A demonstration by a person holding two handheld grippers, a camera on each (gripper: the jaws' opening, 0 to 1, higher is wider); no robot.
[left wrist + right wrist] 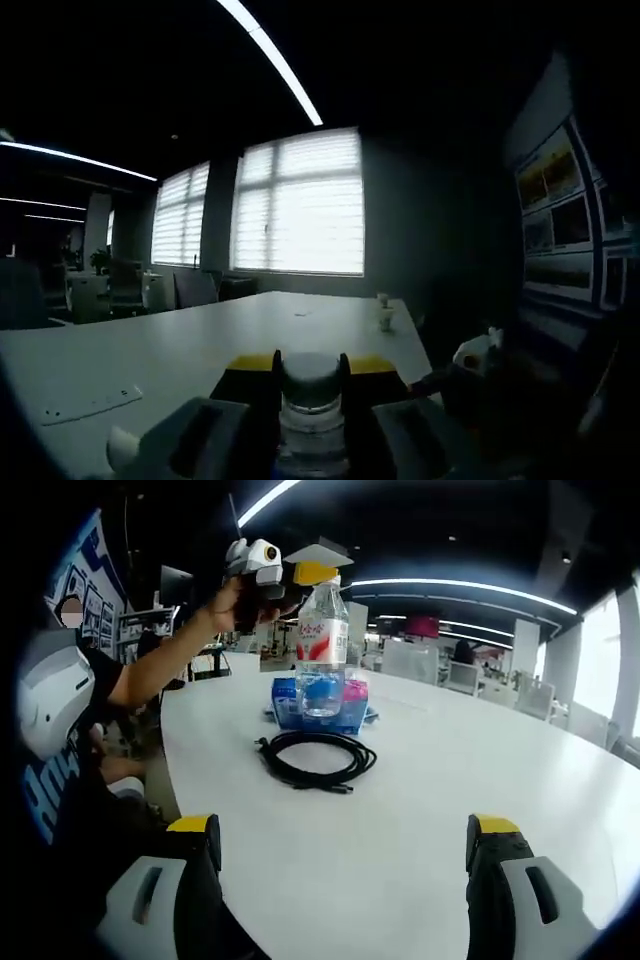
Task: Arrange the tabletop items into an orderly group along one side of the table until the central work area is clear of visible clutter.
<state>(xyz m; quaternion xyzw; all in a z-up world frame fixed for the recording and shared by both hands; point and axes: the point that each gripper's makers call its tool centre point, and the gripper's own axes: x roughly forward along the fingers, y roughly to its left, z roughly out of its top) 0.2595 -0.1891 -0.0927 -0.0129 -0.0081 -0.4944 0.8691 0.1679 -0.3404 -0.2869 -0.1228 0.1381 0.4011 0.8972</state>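
Observation:
A clear water bottle (322,650) with a red and white label is upright at the far side of the white table (450,780). My left gripper (316,575), held in a person's hand, is shut on its top. In the left gripper view the bottle's cap (312,385) sits pinched between the jaws of the left gripper (312,365). Behind the bottle's base lies a blue and pink pack (345,708). A coiled black cable (320,758) lies in front of it. My right gripper (345,840) is open low over the table, well short of the cable.
Two small white cups (385,315) stand near the table's far edge (300,305). A flat white strip (90,405) lies at the left. The person's body (60,740) is along the table's left edge. Office chairs and desks stand beyond.

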